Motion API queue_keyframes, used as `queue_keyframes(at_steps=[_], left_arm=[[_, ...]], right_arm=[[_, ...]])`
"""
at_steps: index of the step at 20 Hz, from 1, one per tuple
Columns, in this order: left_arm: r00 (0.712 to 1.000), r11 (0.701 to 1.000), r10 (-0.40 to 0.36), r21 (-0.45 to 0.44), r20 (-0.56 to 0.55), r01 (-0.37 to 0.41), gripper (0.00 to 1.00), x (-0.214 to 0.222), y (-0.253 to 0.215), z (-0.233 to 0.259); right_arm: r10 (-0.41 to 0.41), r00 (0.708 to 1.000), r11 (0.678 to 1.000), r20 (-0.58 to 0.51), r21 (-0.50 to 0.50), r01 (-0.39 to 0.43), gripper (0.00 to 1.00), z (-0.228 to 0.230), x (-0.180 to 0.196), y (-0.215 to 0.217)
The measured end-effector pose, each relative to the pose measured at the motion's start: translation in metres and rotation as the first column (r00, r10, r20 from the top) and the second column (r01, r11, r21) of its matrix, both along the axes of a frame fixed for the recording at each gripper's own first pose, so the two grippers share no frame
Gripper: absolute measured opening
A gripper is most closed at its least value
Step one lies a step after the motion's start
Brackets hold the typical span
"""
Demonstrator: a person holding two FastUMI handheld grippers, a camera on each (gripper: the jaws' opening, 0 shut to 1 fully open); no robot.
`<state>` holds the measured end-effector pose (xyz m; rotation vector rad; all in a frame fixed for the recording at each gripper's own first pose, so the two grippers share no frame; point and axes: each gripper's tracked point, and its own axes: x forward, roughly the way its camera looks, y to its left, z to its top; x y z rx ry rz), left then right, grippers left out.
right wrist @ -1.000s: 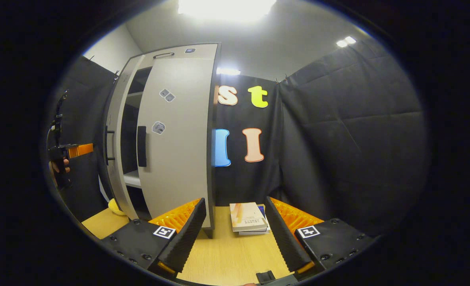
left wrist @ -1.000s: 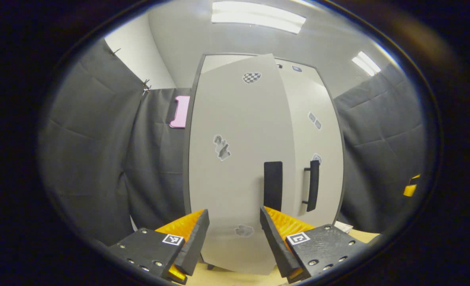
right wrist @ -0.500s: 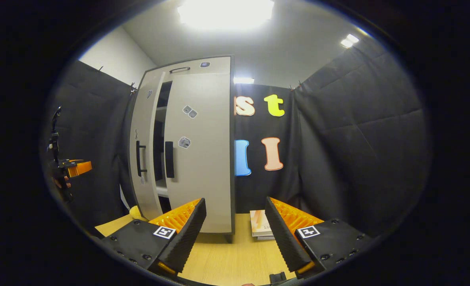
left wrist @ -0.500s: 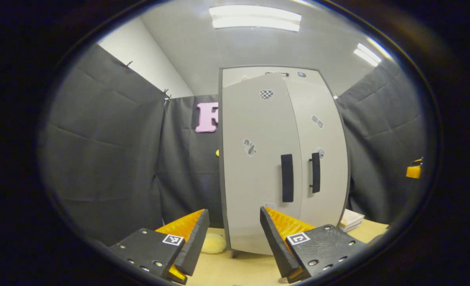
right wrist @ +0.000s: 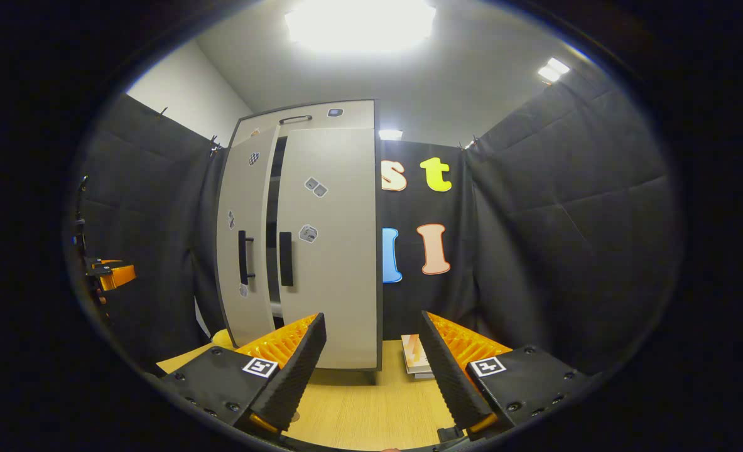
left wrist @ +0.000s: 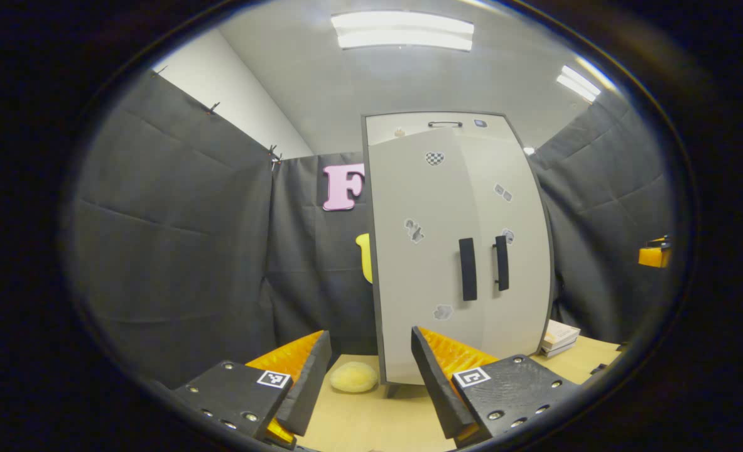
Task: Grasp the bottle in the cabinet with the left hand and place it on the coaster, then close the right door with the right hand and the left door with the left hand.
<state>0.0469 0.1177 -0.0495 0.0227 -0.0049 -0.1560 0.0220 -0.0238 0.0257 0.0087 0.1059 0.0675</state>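
1. Now the left tool (left wrist: 371,376) sits at the bottom of the left gripper view, with its two fingers apart and nothing between them.
2. In the middle of that view stands the cabinet (left wrist: 459,251) on the bench (left wrist: 371,414).
3. The left door (left wrist: 418,263) is a little bit open, and the right door (left wrist: 515,251) looks flat against the cabinet.
4. Each door has a dark handle near the middle of the cabinet.
5. A soft yellow thing (left wrist: 353,376) lies on the bench just beside the cabinet's lower left corner.
6. Some books (left wrist: 559,338) lie on the bench at the lower right, next to the cabinet.
7. The right tool (right wrist: 371,370) is at the bottom of the right gripper view, its fingers apart too and holding nothing.
8. From there you can see a dark gap between the two doors, left of the middle.
9. I cannot tell where the bottle or the coaster is.
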Motion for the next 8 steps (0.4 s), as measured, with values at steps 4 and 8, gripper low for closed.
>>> queue_keyframes(at_steps=[4, 8], left_arm=[[1.000, 1.000, -0.002, 0.014, 0.007, 0.002, 0.80, -0.008, 0.005, -0.002], [1.000, 1.000, 0.004, 0.025, 0.006, -0.004, 0.78, -0.011, 0.010, -0.003]], right_arm=[[-0.013, 1.000, 1.000, -0.009, -0.007, 0.013, 0.95, -0.005, -0.012, 0.004], [-0.030, 1.000, 1.000, -0.004, -0.011, 0.030, 0.95, -0.003, -0.015, 0.004]])
